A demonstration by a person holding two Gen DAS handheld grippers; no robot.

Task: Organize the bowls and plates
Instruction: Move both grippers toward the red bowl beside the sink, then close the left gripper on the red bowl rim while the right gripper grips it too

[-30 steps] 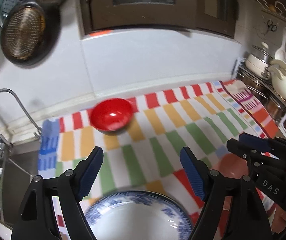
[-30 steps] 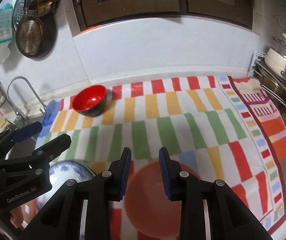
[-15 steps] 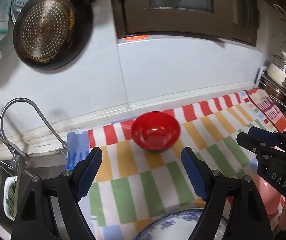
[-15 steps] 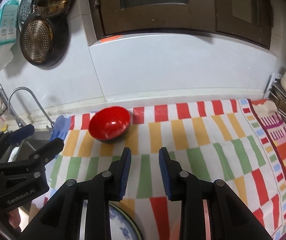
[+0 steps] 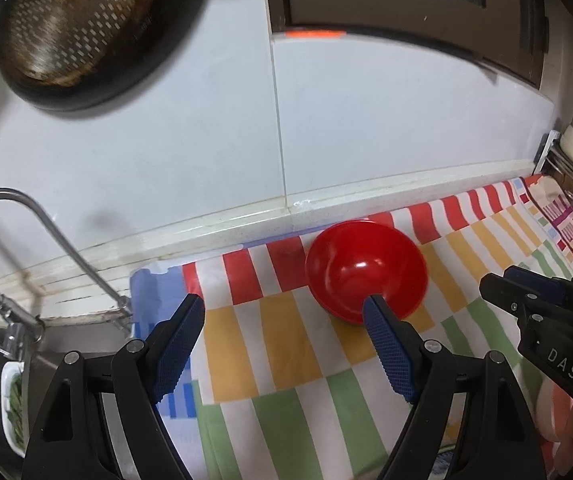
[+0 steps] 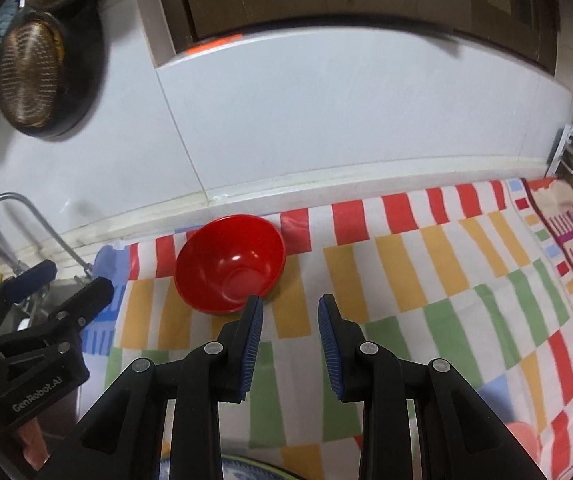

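- Red and glossy, the bowl (image 5: 366,272) sits upright on the striped cloth (image 5: 286,356) near the back wall, close to the sink end of the counter; nothing is holding it.
- Left gripper (image 5: 284,340) has its fingers spread wide and empty. Its right finger overlaps the bowl's near rim in the left wrist view, but contact cannot be told. The wide spread looks suited to taking the bowl by its rim.
- Right gripper (image 6: 290,336) hovers with its fingers parted by a narrower gap, gripping nothing, aimed just right of the bowl (image 6: 230,264), probably waiting.
- A blue-patterned plate (image 6: 246,472) shows at the bottom edge of the right wrist view, and a pink-orange dish (image 5: 558,416) at the lower right of the left wrist view; both are likely stacking partners.
- Writing: "DAS" on the right gripper's body, seen from the left wrist; "GenRobot.AI" on the left gripper's body, seen from the right.
- A perforated pan (image 5: 82,20) hangs on the wall, and a faucet (image 5: 26,216) arches over the sink.
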